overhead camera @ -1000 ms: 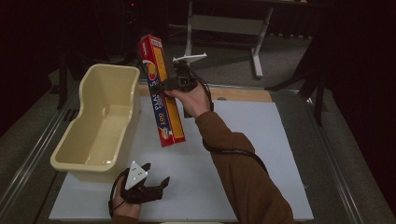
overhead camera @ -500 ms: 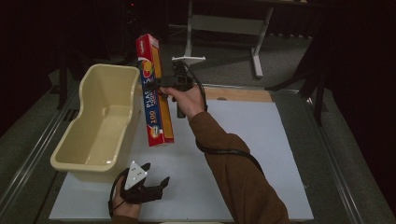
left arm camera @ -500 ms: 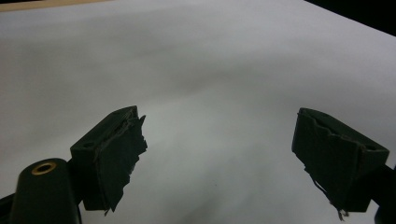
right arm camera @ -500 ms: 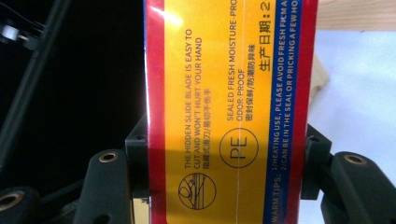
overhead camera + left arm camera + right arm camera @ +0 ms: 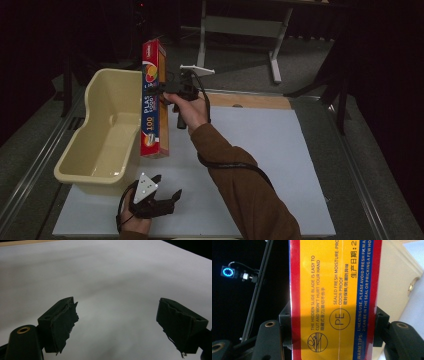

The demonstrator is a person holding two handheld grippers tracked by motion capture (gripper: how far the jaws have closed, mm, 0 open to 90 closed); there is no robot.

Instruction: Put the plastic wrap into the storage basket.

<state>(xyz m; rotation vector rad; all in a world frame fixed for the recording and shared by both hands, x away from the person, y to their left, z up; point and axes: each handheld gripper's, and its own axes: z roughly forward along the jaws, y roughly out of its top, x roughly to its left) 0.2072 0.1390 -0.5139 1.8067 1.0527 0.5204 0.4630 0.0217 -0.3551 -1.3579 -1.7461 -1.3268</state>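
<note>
Since a second ago the long red-and-yellow cardboard plastic-wrap box has swung from a slant to nearly upright and drifted closer to the cream plastic tub, so it now hangs in the air right at the tub's near-side rim, its lower end about level with that rim. Right claw is pinching the box across its width around the middle; you can see both black pads pressed against the box's red edges in the right gripper view, with the tub's pale wall just behind it.

Left claw is parked on the white table just in front of the tub's near corner, jaws spread wide with nothing between them.

My guess is the box is headed into the tub. So the pick-up and carry look done, and the tub looks empty so far. What's left: shift it over the tub's opening, probably lay it down flatter so it fits lengthwise, lower it in and let go.
</note>
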